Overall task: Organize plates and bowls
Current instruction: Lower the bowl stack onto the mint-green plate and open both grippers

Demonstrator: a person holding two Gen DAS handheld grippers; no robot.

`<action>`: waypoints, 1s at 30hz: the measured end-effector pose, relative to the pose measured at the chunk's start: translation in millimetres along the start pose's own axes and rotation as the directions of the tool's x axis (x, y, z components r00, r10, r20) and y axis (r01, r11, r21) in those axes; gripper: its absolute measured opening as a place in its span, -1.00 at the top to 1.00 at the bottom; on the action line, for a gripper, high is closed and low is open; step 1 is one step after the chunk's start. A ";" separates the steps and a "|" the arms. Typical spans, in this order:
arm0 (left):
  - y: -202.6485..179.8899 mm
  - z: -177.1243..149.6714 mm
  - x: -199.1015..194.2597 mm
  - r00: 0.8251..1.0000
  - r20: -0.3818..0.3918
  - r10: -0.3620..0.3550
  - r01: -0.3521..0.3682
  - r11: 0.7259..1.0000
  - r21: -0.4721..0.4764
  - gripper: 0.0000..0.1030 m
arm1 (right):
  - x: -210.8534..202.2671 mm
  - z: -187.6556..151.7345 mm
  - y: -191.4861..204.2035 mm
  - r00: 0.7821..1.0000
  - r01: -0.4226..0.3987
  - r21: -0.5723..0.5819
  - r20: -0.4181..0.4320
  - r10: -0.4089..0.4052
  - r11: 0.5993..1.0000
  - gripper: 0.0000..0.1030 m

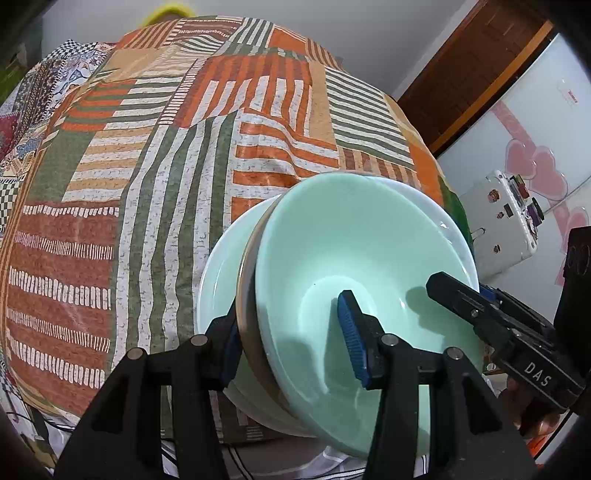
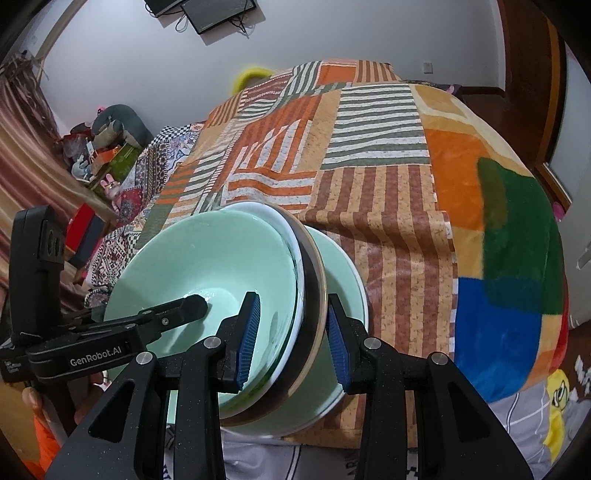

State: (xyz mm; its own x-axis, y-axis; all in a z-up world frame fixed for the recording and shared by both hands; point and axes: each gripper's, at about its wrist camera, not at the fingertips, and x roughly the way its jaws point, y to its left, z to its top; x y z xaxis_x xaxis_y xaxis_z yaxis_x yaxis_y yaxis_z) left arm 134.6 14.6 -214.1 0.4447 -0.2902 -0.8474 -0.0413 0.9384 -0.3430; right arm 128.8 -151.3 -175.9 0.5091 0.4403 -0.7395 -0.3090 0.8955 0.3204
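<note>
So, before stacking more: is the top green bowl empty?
Empty. The top green bowl shows only bare glazed inside, apart from gripper fingers reaching over its rim.

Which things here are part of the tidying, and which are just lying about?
Job: bowls, left tongs, right tongs.
Lying about: bedspread, suitcase, toys, screen.
</note>
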 end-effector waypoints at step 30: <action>-50.5 -8.5 -169.5 0.884 0.467 0.010 -0.090 0.985 0.149 -0.14 | -104.4 11.8 42.4 0.960 0.000 -0.144 0.278 0.040 0.990 0.05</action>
State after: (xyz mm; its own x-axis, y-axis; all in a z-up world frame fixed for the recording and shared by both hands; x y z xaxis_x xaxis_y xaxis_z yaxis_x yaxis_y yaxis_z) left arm 53.7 14.8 -56.7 0.8106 -0.1595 -0.5634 0.0526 0.9782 -0.2011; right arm 72.0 -158.5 -78.1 0.6997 0.4767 -0.5320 -0.4215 0.8768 0.2313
